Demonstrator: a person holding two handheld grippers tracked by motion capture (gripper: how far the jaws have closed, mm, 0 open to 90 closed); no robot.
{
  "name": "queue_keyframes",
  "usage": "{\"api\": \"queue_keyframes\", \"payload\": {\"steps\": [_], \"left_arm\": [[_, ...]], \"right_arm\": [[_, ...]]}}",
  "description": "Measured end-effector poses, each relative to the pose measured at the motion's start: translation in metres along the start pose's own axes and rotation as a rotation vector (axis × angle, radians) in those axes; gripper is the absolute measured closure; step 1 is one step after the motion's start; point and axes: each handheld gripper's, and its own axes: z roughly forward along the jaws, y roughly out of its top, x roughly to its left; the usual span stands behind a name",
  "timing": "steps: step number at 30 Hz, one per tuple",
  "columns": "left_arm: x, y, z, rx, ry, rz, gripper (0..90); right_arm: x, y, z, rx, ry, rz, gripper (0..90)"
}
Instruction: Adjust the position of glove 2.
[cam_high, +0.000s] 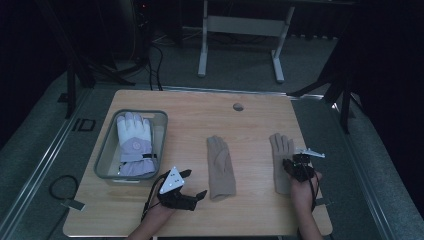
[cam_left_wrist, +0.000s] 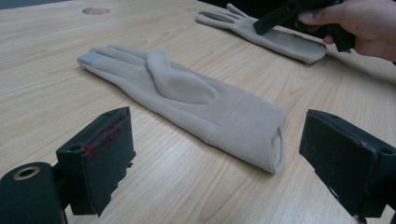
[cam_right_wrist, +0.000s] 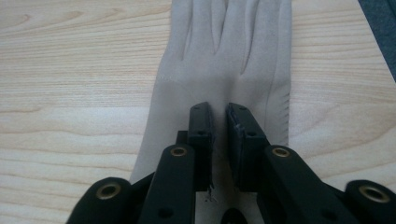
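Two beige knit gloves lie flat on the wooden table. The middle glove (cam_high: 220, 167) (cam_left_wrist: 187, 98) lies palm up, its thumb folded over the palm and its cuff toward me. My left gripper (cam_high: 195, 183) (cam_left_wrist: 219, 140) rests low just left of that cuff, open wide with nothing between its jaws. The right glove (cam_high: 280, 150) (cam_left_wrist: 280, 39) (cam_right_wrist: 224, 56) lies with its fingers pointing away. My right gripper (cam_high: 290, 165) (cam_right_wrist: 219, 109) sits over its palm area, the jaws a narrow slit apart with no fabric pinched between them.
A grey plastic bin (cam_high: 107, 145) at the table's left holds a white and lilac padded glove (cam_high: 134, 142). A round cable hole (cam_high: 238, 106) sits near the far edge. A white desk frame (cam_high: 202, 45) stands on the floor beyond the table.
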Motion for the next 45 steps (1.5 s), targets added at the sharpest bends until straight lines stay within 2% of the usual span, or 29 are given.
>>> {"api": "queue_keyframes", "payload": {"steps": [4,6,8,10,12,16,18,19,22,29,31,33,35,36,37,38,41,45], "left_arm": [[0.000,0.000,0.000,0.001,-0.003,-0.002,10.0],[0.001,0.000,0.000,0.003,-0.002,-0.001,10.0],[0.001,0.000,-0.001,0.001,-0.003,-0.002,10.0],[0.001,0.000,-0.001,0.001,-0.001,0.000,10.0],[0.001,0.000,-0.001,0.000,-0.003,-0.002,10.0],[0.001,0.000,-0.001,0.004,-0.005,-0.001,10.1],[0.001,-0.001,-0.001,0.003,-0.008,-0.001,10.0],[0.001,-0.001,-0.001,0.003,-0.008,-0.001,10.0],[0.001,-0.001,-0.001,0.003,-0.010,-0.001,10.0],[0.001,-0.001,-0.002,0.006,-0.010,0.004,10.1],[0.000,-0.002,-0.003,0.004,-0.009,0.000,10.1],[0.000,-0.002,-0.004,0.005,-0.007,0.003,10.1],[0.000,-0.002,-0.004,0.007,-0.005,0.005,10.1],[0.000,-0.002,-0.004,0.007,-0.005,0.005,10.0],[0.001,-0.002,-0.005,0.007,-0.003,0.003,10.0],[0.001,-0.002,-0.005,0.007,-0.002,0.003,10.1],[0.001,-0.002,-0.005,0.007,0.001,0.006,10.1],[0.002,-0.002,-0.005,0.007,0.004,0.008,10.1]], "right_arm": [[-0.001,0.001,-0.001,-0.007,0.018,-0.006,70.6],[-0.003,0.002,-0.003,-0.009,0.031,-0.031,64.4],[-0.007,0.004,-0.005,-0.025,0.061,-0.068,57.0],[-0.011,0.006,-0.007,-0.036,0.098,-0.124,55.0],[-0.014,0.008,-0.010,-0.046,0.149,-0.181,53.1],[-0.022,0.012,-0.012,-0.049,0.230,-0.287,54.7],[-0.027,0.014,-0.011,-0.028,0.255,-0.329,55.0],[-0.027,0.014,-0.011,-0.028,0.255,-0.329,55.0],[-0.034,0.014,-0.007,0.008,0.272,-0.381,53.6],[-0.039,0.006,-0.001,0.034,0.288,-0.393,50.8],[-0.037,0.001,0.001,0.017,0.274,-0.411,53.0],[-0.035,-0.001,0.000,0.004,0.258,-0.386,60.4],[-0.034,-0.003,0.000,-0.013,0.247,-0.378,72.7],[-0.034,-0.003,0.000,-0.013,0.247,-0.378,72.7],[-0.032,-0.004,-0.001,-0.014,0.237,-0.361,76.8],[-0.027,-0.005,-0.002,-0.014,0.201,-0.342,82.1],[-0.021,-0.004,-0.003,-0.015,0.159,-0.309,84.1],[-0.018,0.001,-0.009,-0.042,0.139,-0.258,84.6]]}}
